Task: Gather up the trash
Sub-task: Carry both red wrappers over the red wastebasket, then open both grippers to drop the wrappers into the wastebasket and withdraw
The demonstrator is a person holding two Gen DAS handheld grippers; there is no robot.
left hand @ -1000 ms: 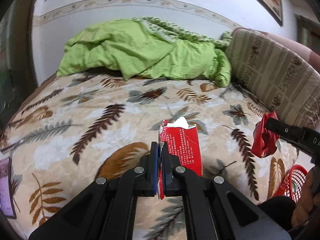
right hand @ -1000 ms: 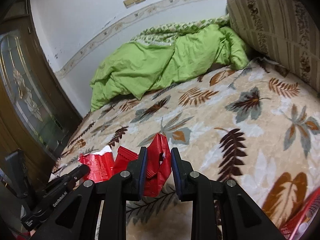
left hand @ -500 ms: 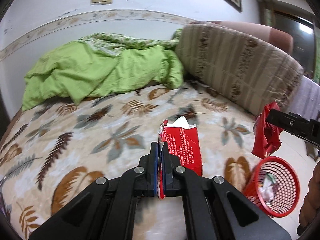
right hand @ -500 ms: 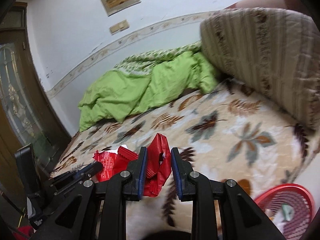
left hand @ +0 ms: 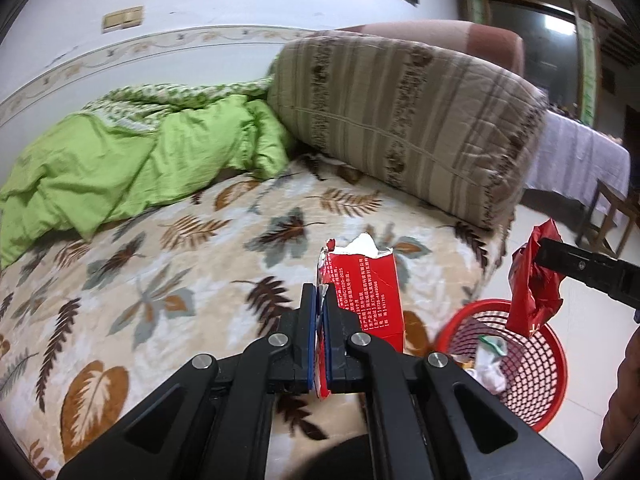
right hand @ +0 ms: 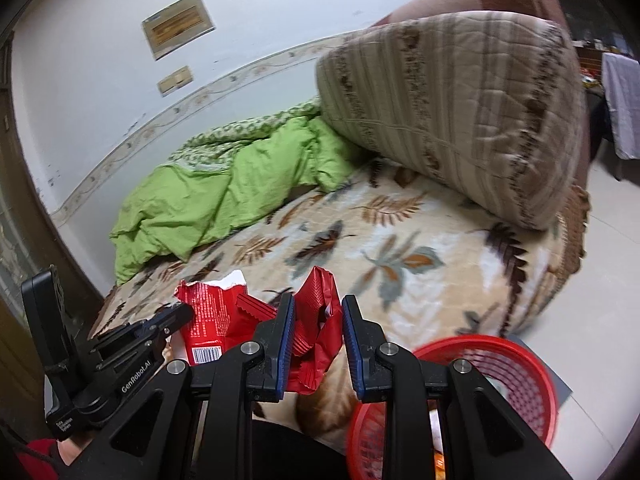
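My left gripper (left hand: pixel 318 334) has its fingers pressed tight together on the thin side edge of a torn red carton (left hand: pixel 366 292). I pinch it by that flattened edge because the open, ragged top gives nothing firm to hold; the printed face stands just to the right of my fingers, its torn mouth pointing up and away from me. Under and beyond the fingers lies the leaf-patterned blanket (left hand: pixel 168 280), with a green quilt (left hand: pixel 132 160) far off to the left and a striped cushion (left hand: pixel 404 136) ahead to the right.

Further right, my right gripper (right hand: pixel 318 344) is clamped on a crumpled red wrapper (right hand: pixel 318 320). The fingers stand a little apart only because the bunched foil fills the gap between them; the wrapper sticks out above the fingertips and hangs below them. In the left wrist view it dangles over the near rim of the basket.

The red mesh basket (right hand: pixel 516 364) sits on the floor beside the bed, below and to the right of my right fingers, and low to the right of my left ones. It already holds some pale crumpled scraps (left hand: pixel 490 364), with a bit of green among them and something orange I cannot make out. I judge both pieces are carried high so they can drop straight in; neither is over the middle yet.
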